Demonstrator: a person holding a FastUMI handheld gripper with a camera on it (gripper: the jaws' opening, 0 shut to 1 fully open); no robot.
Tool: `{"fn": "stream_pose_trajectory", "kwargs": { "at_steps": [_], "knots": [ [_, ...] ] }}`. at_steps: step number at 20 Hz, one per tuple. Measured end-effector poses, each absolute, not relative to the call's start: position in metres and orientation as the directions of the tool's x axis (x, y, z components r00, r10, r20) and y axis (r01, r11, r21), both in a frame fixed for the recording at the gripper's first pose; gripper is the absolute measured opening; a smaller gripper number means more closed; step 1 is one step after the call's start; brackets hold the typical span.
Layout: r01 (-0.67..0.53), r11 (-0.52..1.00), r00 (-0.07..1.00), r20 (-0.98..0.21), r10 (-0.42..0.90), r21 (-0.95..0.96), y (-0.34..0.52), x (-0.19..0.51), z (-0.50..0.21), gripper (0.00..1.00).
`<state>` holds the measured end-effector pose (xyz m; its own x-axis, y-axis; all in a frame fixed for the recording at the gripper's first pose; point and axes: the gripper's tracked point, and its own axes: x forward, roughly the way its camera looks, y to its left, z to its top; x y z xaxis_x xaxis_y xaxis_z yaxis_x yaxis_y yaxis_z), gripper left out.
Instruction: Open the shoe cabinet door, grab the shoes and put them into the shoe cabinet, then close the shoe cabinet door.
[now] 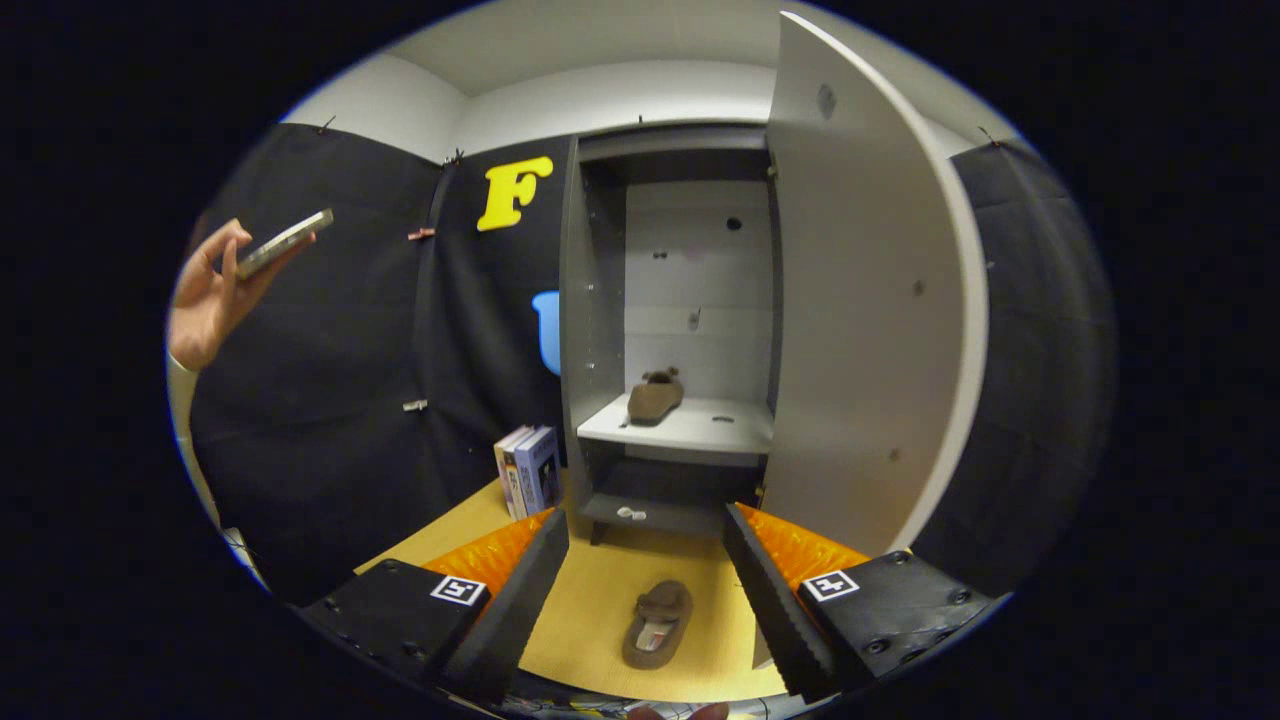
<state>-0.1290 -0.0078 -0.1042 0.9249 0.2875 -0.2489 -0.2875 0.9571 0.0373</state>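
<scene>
The grey shoe cabinet (590, 300) stands ahead with its door (860, 300) swung wide open to the right. One brown shoe (655, 396) rests on the cabinet's middle shelf (720, 425). A second brown shoe (658, 624) lies on the yellow-brown floor (600, 590), between my fingers and a little below their tips. My gripper (646, 525) is open, holding nothing, with both fingers pointing toward the cabinet's lower compartment.
Two books (530, 470) stand upright against the cabinet's left side. A person's hand (205, 300) holds a phone (283, 243) up at the far left in front of the black cloth wall. A small white object (630, 514) lies on the cabinet's bottom ledge.
</scene>
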Motion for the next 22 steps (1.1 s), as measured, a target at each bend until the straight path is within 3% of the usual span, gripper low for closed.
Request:
{"fn": "stream_pose_trajectory", "kwargs": {
  "at_steps": [9, 22],
  "knots": [
    [-0.244, 0.958, 0.819, -0.496, 0.288, 0.154, 0.032, -0.091, -0.252, 0.99],
    [-0.149, 0.976, 0.734, -0.643, 0.219, 0.161, 0.038, -0.069, -0.358, 0.99]
  ]
}}
